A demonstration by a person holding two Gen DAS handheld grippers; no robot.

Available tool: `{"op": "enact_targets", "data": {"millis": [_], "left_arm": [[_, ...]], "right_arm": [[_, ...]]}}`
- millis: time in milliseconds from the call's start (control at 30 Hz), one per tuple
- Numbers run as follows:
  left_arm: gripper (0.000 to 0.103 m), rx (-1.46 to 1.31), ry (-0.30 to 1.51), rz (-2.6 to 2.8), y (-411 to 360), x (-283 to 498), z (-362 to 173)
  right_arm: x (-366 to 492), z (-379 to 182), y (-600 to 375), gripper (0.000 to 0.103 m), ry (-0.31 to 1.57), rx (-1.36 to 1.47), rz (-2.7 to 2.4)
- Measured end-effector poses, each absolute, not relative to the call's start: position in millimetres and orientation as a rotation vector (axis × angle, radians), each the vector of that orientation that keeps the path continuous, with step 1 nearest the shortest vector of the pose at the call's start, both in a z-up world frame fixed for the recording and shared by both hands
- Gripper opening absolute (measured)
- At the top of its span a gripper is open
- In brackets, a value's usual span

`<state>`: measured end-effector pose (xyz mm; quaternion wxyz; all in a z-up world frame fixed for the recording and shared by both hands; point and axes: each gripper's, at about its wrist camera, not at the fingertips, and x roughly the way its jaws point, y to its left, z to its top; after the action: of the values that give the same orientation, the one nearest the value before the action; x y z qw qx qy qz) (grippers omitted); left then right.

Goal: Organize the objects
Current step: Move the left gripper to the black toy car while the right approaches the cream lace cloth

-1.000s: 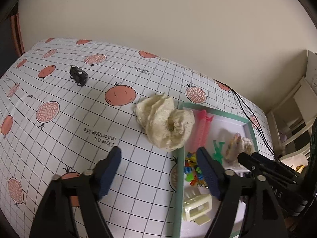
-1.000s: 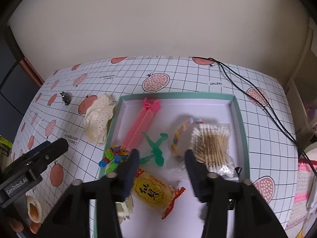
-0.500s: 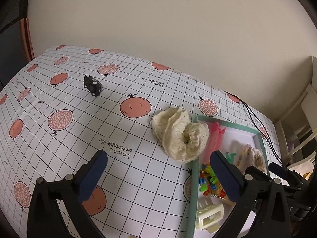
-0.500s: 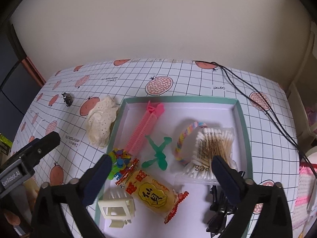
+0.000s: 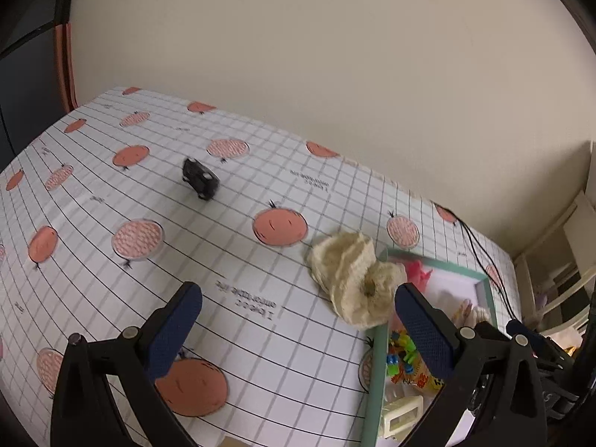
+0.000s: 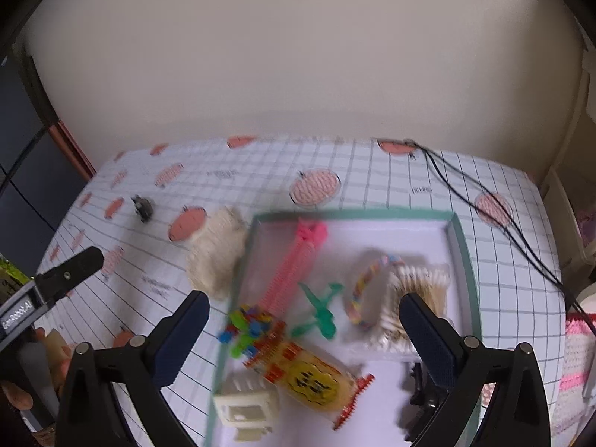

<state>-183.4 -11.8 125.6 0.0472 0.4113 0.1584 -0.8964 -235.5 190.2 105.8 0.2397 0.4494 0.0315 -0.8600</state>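
The tabletop [image 5: 242,298] is carrying a green-rimmed tray [image 6: 463,260] already crowded with small things, while two items are lying outside it; the cream cloth [image 5: 354,279] is bunching against the tray's left rim and the small black toy car [image 5: 200,183] is sitting well apart at about ten o'clock from it. The left tool [image 5: 298,329] is hovering with its jaws wide apart and holding nothing, the cloth lying just ahead at about one o'clock and the car farther off at eleven, its long axis slanting from upper left to lower right; the right tool [image 6: 303,329] is hanging over the tray, likewise spread and empty, so the left one is probably the nearer for either stray.
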Motion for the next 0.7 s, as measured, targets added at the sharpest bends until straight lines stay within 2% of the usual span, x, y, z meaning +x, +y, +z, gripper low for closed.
{"op": "enact_targets", "data": {"millis": [333, 400, 633, 700], "left_arm": [[0.103, 1.195, 0.566, -2.653, -74, -173, 134], [0.103, 1.180, 0.600, -2.638, -87, -171, 132], [0.103, 1.179, 0.599, -2.587, -124, -172, 124], [0.103, 1.186, 0.561, -2.586, -129, -174, 121]], "right_arm": [[-222, 117, 132, 0.100, 0.087, 1.122, -2.318], [-219, 112, 121, 0.093, 0.093, 1.124, -2.307], [-218, 91, 85, 0.080, 0.082, 1.158, -2.262], [-218, 84, 78, 0.071, 0.087, 1.172, -2.247]]}}
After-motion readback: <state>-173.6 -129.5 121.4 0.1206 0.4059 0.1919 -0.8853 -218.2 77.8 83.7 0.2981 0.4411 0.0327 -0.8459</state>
